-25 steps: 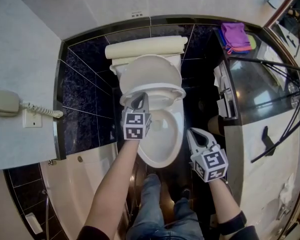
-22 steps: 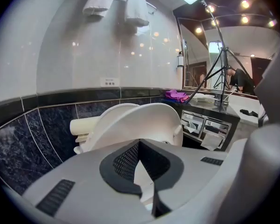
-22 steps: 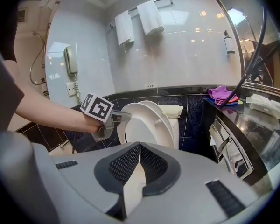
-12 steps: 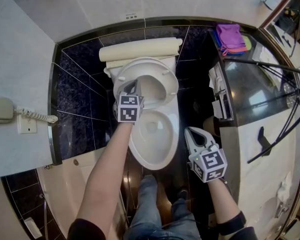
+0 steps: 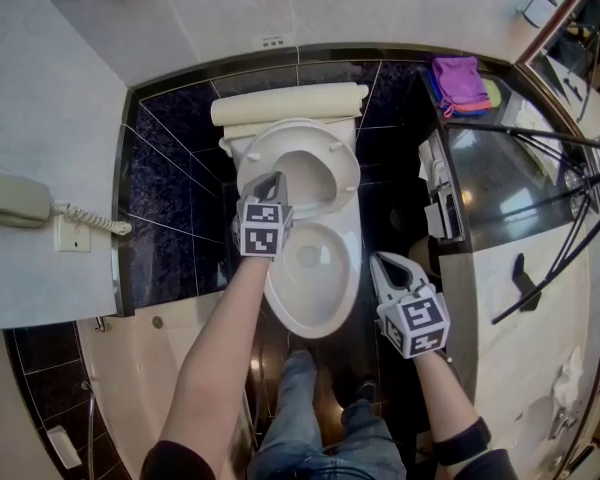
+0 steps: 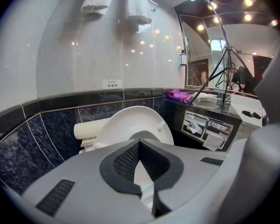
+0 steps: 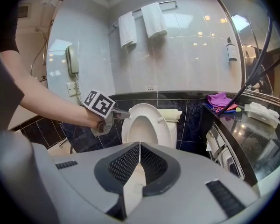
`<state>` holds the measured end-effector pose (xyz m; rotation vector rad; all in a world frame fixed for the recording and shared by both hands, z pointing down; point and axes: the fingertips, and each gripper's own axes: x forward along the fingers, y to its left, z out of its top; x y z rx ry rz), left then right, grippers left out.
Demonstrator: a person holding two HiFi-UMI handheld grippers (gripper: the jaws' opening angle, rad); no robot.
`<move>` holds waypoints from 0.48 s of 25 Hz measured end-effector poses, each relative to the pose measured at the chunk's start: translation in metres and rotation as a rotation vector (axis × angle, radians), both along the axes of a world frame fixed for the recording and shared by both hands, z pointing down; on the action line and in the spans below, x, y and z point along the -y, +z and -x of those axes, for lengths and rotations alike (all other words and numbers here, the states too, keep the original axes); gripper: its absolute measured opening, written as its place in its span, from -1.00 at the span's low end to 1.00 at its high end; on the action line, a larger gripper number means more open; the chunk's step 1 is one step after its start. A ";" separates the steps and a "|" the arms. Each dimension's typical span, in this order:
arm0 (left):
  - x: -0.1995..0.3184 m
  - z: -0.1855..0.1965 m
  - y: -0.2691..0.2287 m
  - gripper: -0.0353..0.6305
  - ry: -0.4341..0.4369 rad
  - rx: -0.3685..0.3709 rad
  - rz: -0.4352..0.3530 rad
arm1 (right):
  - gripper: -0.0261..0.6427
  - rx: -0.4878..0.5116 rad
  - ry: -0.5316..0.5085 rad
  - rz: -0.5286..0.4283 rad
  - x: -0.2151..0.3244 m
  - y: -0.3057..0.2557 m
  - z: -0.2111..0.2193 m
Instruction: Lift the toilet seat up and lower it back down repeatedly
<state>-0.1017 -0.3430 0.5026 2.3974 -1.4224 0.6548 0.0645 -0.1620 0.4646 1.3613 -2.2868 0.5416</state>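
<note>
Raised seat [image 5: 346,168] walls the bowl [image 5: 310,324] behind; counter [image 5: 500,178] crowds right.

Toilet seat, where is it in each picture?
Head view: the toilet seat is top middle, raised towards the wall.
Left gripper view: the toilet seat is in the middle, a little left.
Right gripper view: the toilet seat is in the middle, standing up.
Shared landmark: the purple cloth, always right of the seat.

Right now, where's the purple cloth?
Head view, upper right: the purple cloth lies on the dark counter by the back wall, to the right of the toilet.
</note>
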 end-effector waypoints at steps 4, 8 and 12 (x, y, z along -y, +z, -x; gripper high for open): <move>-0.039 0.002 -0.036 -0.90 -0.009 -0.013 -0.008 | -0.85 -0.001 -0.025 -0.023 -0.008 -0.018 0.003; -0.094 0.011 -0.078 -0.90 -0.042 -0.010 -0.026 | -0.85 -0.003 -0.057 -0.049 -0.024 -0.047 0.003; -0.160 0.016 -0.118 -0.90 -0.084 0.000 -0.052 | -0.85 -0.018 -0.097 -0.075 -0.053 -0.079 -0.005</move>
